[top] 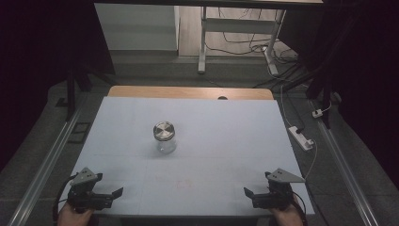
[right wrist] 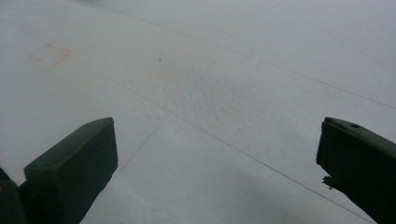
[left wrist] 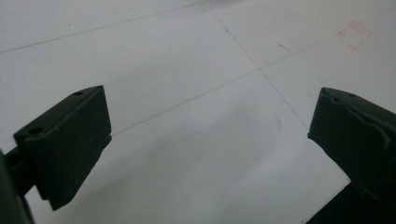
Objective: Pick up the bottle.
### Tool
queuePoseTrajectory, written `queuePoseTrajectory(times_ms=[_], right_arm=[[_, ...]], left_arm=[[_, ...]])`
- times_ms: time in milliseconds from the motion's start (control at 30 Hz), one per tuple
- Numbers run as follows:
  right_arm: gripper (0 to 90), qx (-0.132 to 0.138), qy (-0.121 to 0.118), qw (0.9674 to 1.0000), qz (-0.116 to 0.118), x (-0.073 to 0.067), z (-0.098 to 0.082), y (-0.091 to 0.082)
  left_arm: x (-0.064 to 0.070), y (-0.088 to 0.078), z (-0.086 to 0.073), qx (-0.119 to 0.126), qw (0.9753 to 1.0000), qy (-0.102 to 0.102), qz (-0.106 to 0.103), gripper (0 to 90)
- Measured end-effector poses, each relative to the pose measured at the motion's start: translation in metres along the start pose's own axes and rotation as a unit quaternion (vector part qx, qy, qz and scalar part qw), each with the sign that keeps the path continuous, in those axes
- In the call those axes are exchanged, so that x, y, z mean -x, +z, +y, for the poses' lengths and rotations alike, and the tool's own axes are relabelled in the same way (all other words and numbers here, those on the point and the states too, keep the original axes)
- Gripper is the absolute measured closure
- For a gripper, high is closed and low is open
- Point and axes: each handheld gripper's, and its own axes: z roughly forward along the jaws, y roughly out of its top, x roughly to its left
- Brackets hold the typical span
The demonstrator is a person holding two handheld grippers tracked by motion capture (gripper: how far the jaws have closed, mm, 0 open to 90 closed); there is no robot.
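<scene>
A clear glass jar [top: 163, 136] with a round metal lid stands upright near the middle of the white table sheet [top: 226, 136]. My left gripper [top: 115, 195] rests at the front left corner, jaws pointing toward the centre, far from the jar. In the left gripper view the left gripper [left wrist: 212, 116] stands open over bare sheet. My right gripper [top: 249, 196] sits at the front right corner, pointing inward. In the right gripper view the right gripper [right wrist: 217, 140] is open too, with nothing between its jaws.
Faint red marks [left wrist: 355, 35] are drawn on the sheet between the grippers. A wooden table edge [top: 188, 92] shows at the back. A white power strip [top: 301, 137] lies on the floor to the right. Desk legs [top: 202, 47] and cables stand beyond the table.
</scene>
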Motion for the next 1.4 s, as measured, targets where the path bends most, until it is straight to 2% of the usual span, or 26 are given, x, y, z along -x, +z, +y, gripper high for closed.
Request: queuePoseTrajectory(times_ms=[133,367,567,900,1167,1233,1400], right_arm=[[0.0,-0.007,-0.002,1.0000,0.007,0.0005,0.0004,0.0010],[0.0,-0.006,0.022,0.9996,0.019,0.0051,0.0003,0.0010],[0.0,-0.008,0.027,0.9993,0.026,0.0059,0.0004,0.0016],[0.0,-0.014,0.023,0.9991,0.032,0.0054,0.0008,0.0030],[0.0,-0.019,0.019,0.9990,0.035,0.0046,0.0011,0.0036],[0.0,-0.019,0.017,0.9990,0.038,0.0044,0.0011,0.0036],[0.0,-0.020,0.012,0.9990,0.038,0.0041,0.0012,0.0040]], left_arm=[[0.0015,0.0011,0.0006,-0.005,1.0000,0.007,-0.001,0.6],[0.0009,0.0025,0.0015,-0.012,0.9999,0.006,-0.005,2.3],[0.0019,0.0037,0.0020,-0.017,0.9998,0.011,-0.005,2.6],[0.0020,0.0055,0.0031,-0.027,0.9996,0.010,-0.002,1.4],[0.0015,0.0031,0.0035,-0.013,0.9998,0.011,-0.004,0.0],[0.0018,0.0012,0.0050,-0.008,0.9998,0.015,-0.009,0.0],[0.0039,0.0022,0.0074,-0.011,0.9995,0.027,-0.009,0.0]])
